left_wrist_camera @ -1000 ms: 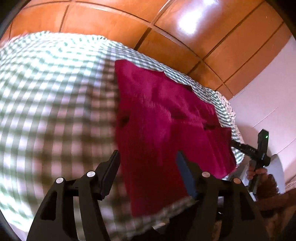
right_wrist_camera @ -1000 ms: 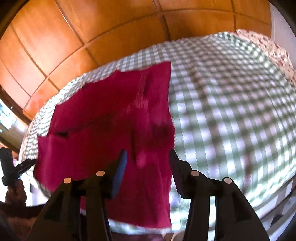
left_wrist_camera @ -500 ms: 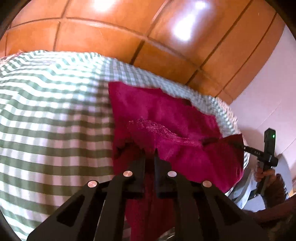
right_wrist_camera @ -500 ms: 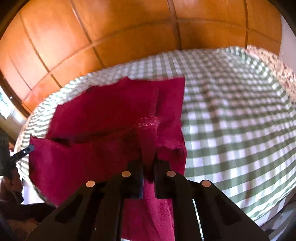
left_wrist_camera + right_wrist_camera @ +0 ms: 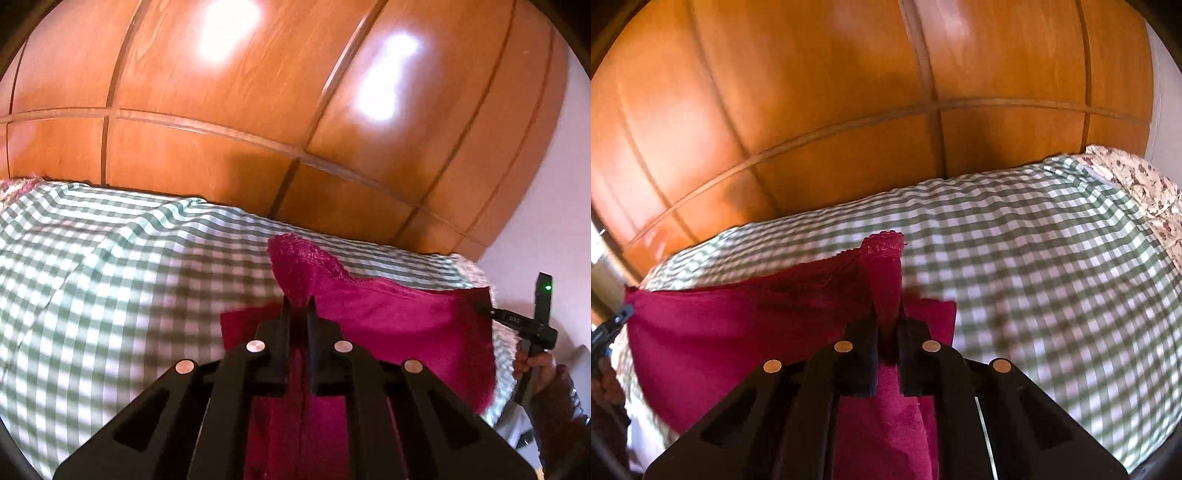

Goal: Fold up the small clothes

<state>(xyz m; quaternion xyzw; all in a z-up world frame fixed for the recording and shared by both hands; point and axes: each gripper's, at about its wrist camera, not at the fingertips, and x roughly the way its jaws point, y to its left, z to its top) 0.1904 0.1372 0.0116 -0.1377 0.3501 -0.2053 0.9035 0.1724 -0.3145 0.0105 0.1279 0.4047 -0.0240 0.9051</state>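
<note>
Left wrist view: the left gripper (image 5: 297, 306) pinches a corner of the red cloth (image 5: 399, 332), lifted above the checked bedspread (image 5: 110, 288). The right gripper (image 5: 886, 317) pinches the opposite corner (fabric bunched between its fingers). The other gripper's small lettering is unreadable; the cloth's lower part is hidden behind the grippers.

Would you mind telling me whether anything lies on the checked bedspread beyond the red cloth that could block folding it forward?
Nothing visible does. Both the left gripper and the right gripper are shut on the red cloth, and the checked bedspread beyond it shows only bare fabric up to the wooden wardrobe.
</note>
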